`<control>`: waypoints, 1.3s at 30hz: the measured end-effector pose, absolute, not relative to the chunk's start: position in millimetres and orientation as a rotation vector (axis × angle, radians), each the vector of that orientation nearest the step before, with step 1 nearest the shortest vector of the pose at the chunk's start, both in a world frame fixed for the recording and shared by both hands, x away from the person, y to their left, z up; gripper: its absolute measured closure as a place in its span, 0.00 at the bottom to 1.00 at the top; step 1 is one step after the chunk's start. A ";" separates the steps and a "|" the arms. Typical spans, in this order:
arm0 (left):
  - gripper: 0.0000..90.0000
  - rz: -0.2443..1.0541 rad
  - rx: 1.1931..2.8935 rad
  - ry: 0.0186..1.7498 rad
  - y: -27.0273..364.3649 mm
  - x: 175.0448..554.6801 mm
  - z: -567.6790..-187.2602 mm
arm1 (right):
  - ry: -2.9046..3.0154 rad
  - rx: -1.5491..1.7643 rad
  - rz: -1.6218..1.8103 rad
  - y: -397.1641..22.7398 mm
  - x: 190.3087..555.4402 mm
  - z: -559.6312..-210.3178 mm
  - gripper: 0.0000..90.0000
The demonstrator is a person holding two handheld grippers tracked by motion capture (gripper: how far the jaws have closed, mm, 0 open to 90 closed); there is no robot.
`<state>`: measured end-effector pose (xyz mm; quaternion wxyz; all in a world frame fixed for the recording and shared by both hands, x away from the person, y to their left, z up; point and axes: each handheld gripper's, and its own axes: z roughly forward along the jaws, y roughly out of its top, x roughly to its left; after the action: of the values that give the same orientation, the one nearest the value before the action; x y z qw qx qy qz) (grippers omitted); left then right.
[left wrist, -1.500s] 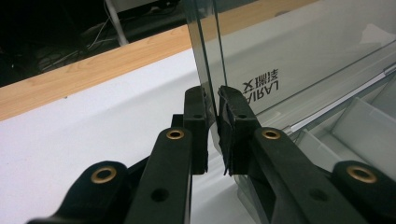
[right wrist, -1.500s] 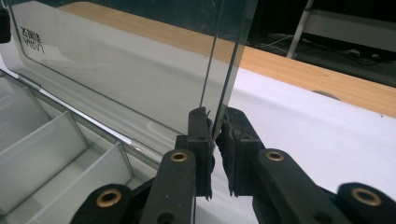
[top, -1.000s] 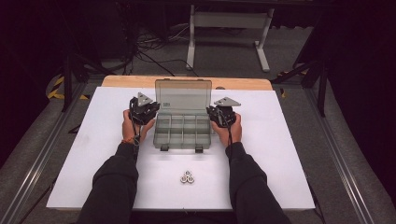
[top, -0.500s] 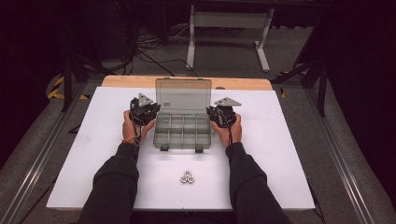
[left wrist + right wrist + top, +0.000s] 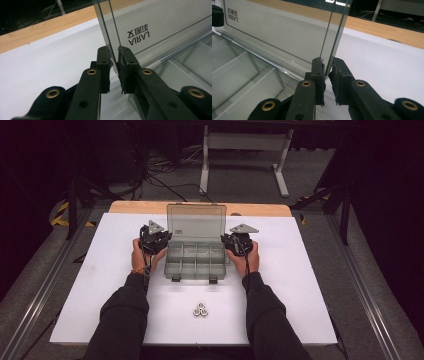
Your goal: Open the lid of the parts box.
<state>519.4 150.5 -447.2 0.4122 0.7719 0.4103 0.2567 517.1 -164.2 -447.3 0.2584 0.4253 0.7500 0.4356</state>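
Note:
A clear plastic compartment box (image 5: 194,262) stands at the middle of the white table top, its smoky lid (image 5: 196,222) raised upright at the back. My left gripper (image 5: 163,240) is at the lid's left side edge and my right gripper (image 5: 228,240) at its right side edge. In the left gripper view the jaws (image 5: 113,53) stand nearly together with the lid's edge (image 5: 107,30) pinched between the pads. The right gripper view has its jaws (image 5: 326,63) closed the same way on the lid's other edge (image 5: 334,32). The compartments (image 5: 239,72) look empty.
A small cluster of metal nuts (image 5: 200,310) lies on the white top (image 5: 310,290) in front of the box, between the person's forearms. A wooden strip (image 5: 140,207) runs along the far edge. Beyond it are a dark floor, cables and a stand.

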 end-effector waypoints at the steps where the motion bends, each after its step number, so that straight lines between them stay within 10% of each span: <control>1: 0.88 0.648 1.943 1.030 150.8 519.6 -447.3 | 2.034 1.152 1.180 -164.2 517.2 -447.2 0.89; 39: 0.90 0.660 1.987 0.997 150.6 513.4 -443.4 | 2.061 1.145 1.164 -171.2 511.6 -442.8 0.86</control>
<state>513.4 150.6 -443.4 0.4000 0.7853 0.3941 0.2609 511.6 -171.2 -442.8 0.2534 0.4214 0.7581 0.4283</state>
